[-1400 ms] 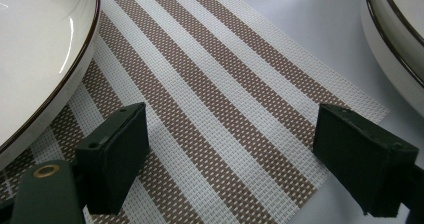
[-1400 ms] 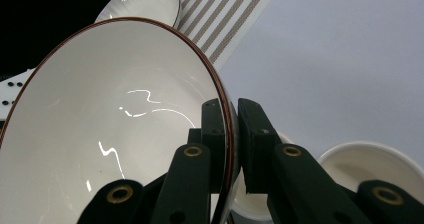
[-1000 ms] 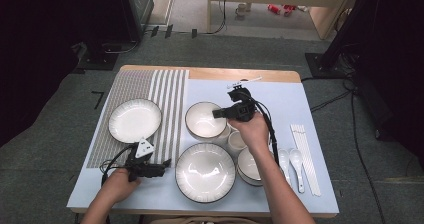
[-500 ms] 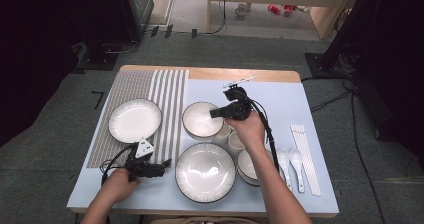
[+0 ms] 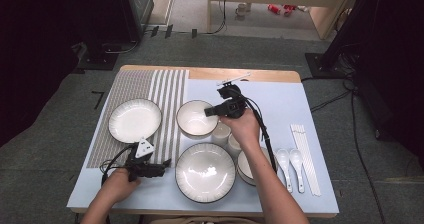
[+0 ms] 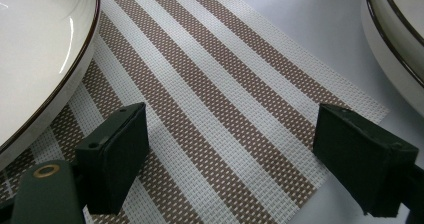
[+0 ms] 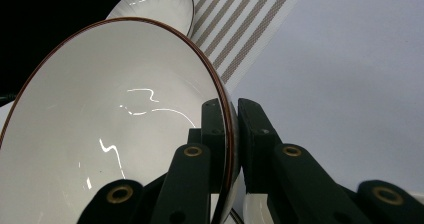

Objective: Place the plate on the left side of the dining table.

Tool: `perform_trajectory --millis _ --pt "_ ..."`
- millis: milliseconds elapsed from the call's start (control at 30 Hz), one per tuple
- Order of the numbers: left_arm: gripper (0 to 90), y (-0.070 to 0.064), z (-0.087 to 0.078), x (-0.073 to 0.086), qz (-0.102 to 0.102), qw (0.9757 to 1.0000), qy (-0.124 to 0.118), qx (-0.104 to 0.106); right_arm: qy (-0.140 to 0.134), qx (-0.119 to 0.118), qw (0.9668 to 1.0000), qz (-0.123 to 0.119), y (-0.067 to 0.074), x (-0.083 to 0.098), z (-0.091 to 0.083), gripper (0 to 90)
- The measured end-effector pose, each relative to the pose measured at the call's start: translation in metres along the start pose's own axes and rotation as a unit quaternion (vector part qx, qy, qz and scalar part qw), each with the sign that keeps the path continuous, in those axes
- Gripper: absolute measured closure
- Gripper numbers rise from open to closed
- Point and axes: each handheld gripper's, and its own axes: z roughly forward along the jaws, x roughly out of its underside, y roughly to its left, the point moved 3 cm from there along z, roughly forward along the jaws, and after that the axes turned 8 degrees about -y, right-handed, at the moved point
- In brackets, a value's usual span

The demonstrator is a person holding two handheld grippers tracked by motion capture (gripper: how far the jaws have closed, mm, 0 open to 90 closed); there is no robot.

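Right gripper (image 5: 209, 112): clamped shut on the rim of the bowl (image 5: 195, 118), 1 jaw inside and 1 outside.
Bowl: sat at the striped placemat's (image 5: 167, 91) edge, behind the large plate (image 5: 205, 165).
Left gripper (image 5: 167, 162): jaws wide open, holding nothing, low over the mat's near corner.
Progress: I judged the grasp made, the carrying still to come.
Left over: cups (image 5: 220, 132), spoons (image 5: 283, 159) and chopsticks (image 5: 305, 156) lay unplaced to the right.
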Motion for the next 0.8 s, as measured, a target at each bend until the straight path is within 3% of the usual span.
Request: perform_trajectory --millis 800 --pt "14.7 0.0 0.0 0.0 0.0 1.0 0.0 0.0 -0.002 -0.005 1.0 -0.008 0.015 -0.01 0.019 83.0"
